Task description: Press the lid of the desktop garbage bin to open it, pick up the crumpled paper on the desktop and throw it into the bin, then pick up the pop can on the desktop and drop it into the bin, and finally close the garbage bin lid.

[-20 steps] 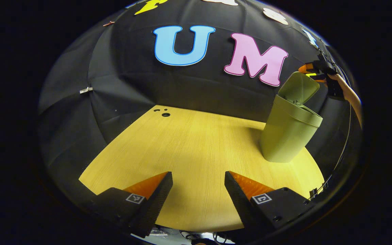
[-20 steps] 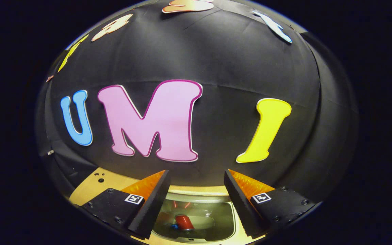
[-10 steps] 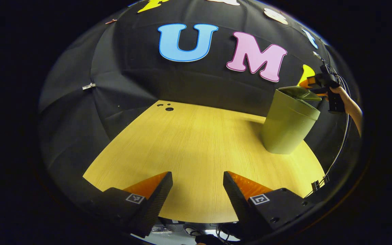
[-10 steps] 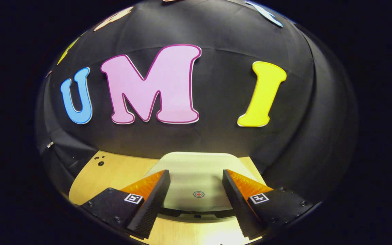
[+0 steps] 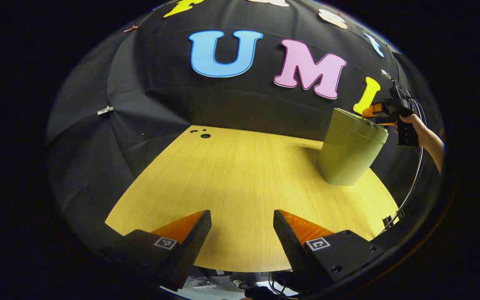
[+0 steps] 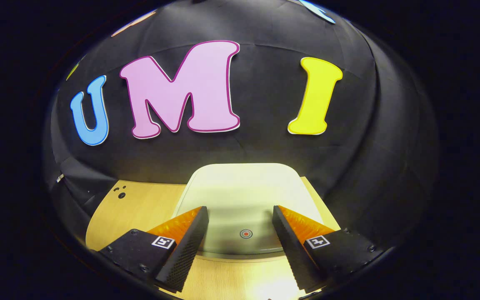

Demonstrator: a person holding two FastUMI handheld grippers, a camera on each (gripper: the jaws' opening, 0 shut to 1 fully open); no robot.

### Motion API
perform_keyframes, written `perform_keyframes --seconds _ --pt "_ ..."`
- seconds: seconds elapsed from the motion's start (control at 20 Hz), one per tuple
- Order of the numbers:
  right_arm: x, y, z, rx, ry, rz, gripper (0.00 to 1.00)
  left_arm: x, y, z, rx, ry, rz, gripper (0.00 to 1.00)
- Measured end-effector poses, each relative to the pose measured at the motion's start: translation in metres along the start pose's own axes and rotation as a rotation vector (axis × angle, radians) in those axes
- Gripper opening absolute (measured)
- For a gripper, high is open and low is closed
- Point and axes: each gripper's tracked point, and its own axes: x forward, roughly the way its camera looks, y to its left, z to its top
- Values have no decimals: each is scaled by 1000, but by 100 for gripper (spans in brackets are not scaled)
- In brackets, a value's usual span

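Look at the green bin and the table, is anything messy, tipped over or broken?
Nothing stands out. The green garbage bin stands upright on the wooden table with its lid down flat. The right gripper is open by the lid, and the left gripper is open over the table.

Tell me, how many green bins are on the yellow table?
1. The green bin stands on the wooden table, near its far right side in the left gripper view. Its lid is down, just ahead of the right gripper.
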Motion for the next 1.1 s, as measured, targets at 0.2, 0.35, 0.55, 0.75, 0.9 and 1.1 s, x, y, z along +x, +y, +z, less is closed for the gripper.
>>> perform_keyframes --seconds 0.2,0.35,0.55,0.75,0.9,1.1 --pt "1 0 -4 5 12 -1 98 1 2 -2 10 2 -6 96" --pt "1 1 -4 -5 11 4 98 1 4 -5 10 4 -11 96" --pt "1 4 -10 -11 9 16 99 4 3 -8 3 14 -18 96" --pt "2 4 -7 -11 -4 19 99 8 0 3 13 -5 -26 96" --pt "3 5 -2 -15 -46 26 98 7 -5 18 17 -37 -39 96" --pt "0 4 -3 -20 -38 15 99 6 -10 43 46 -89 -49 96"
